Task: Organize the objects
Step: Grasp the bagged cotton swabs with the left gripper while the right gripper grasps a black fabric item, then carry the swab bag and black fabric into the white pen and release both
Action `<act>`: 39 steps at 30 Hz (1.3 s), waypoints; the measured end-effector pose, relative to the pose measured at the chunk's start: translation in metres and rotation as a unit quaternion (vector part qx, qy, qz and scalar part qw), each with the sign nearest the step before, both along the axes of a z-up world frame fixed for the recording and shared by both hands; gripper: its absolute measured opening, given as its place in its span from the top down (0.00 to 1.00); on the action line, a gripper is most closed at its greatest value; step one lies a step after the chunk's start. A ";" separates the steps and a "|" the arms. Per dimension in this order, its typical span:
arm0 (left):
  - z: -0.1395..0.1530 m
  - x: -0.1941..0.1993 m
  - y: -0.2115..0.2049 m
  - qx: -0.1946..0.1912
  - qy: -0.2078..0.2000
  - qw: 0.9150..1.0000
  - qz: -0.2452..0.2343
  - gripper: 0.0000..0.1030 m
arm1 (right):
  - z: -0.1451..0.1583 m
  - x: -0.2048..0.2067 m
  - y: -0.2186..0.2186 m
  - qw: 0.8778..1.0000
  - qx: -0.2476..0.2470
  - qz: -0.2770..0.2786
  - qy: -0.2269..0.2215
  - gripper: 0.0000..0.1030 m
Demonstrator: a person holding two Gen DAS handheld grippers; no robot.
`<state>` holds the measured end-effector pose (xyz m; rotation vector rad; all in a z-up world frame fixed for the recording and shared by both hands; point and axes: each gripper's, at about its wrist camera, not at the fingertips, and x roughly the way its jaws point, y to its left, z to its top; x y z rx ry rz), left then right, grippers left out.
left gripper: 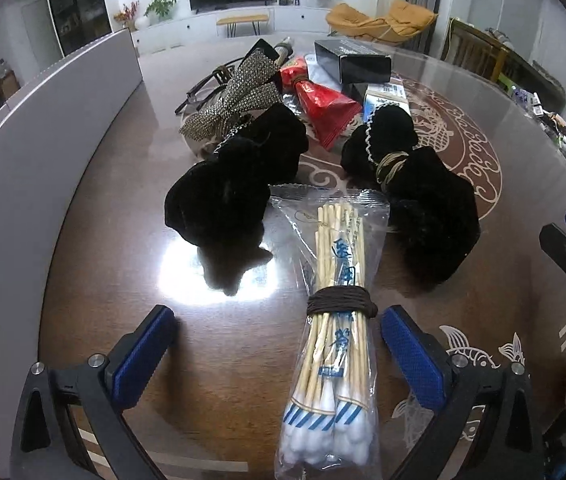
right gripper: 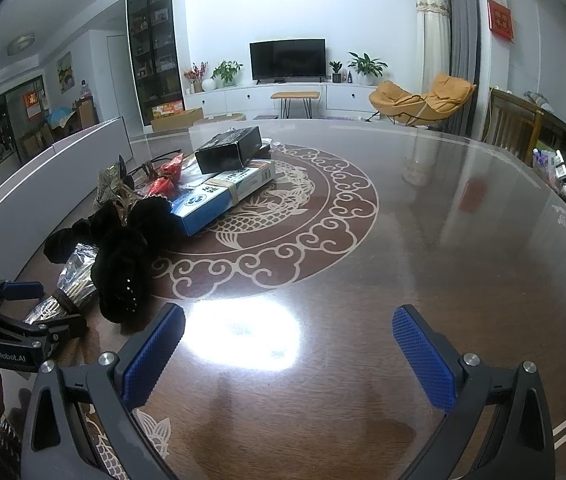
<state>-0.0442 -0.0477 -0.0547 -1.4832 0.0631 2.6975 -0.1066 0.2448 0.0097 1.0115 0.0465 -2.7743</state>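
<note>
We've got the swab pack (left gripper: 333,344) lying lengthwise between our wide-open left claw (left gripper: 277,340), a bit right of centre, while the right claw (right gripper: 289,344) gapes empty over bare table (right gripper: 443,240).

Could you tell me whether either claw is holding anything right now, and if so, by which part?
Nothing is held. The left claw is open around the cotton swab packet without touching it; the right claw is open over bare table.
</note>
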 end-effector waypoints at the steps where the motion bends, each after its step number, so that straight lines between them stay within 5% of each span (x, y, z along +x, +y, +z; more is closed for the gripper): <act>1: 0.000 0.003 0.001 0.000 0.005 1.000 0.002 0.00 | 0.000 0.000 0.000 1.000 -0.001 0.000 0.000 0.00; 11: 0.007 -0.014 -0.002 -0.003 -0.033 0.999 0.019 0.05 | -0.002 -0.002 0.002 1.000 -0.003 -0.002 -0.007 0.00; 15: 0.019 0.006 -0.003 -0.004 -0.003 1.000 0.012 0.71 | -0.010 -0.016 0.002 0.999 -0.011 0.008 -0.052 0.00; 22: 0.021 0.049 -0.023 -0.003 0.003 1.000 0.012 0.72 | 0.004 -0.033 -0.026 0.988 -0.069 0.077 -0.116 0.00; 26: 0.015 0.055 -0.035 -0.003 0.003 1.000 0.013 0.72 | 0.011 -0.062 -0.106 0.969 -0.003 0.180 -0.170 0.00; 30: 0.017 0.052 -0.031 -0.005 0.001 1.000 0.013 0.72 | 0.011 -0.083 -0.145 0.962 0.048 0.194 -0.187 0.01; 31: 0.018 0.052 -0.031 -0.006 0.001 1.000 0.014 0.72 | 0.008 -0.087 -0.150 0.959 0.056 0.194 -0.197 0.05; 32: 0.018 0.051 -0.031 -0.007 0.002 1.000 0.014 0.72 | 0.003 -0.092 -0.154 0.955 0.069 0.193 -0.213 0.24; 33: 0.017 0.051 -0.031 -0.007 0.002 1.000 0.014 0.72 | 0.000 -0.093 -0.155 0.953 0.074 0.190 -0.222 0.55; 34: 0.017 0.050 -0.031 -0.007 0.002 1.000 0.014 0.72 | -0.003 -0.095 -0.152 0.952 0.071 0.182 -0.237 0.64; 39: 0.016 0.048 -0.031 -0.008 0.003 1.000 0.011 0.72 | 0.007 -0.087 -0.128 0.955 0.045 0.164 -0.242 0.71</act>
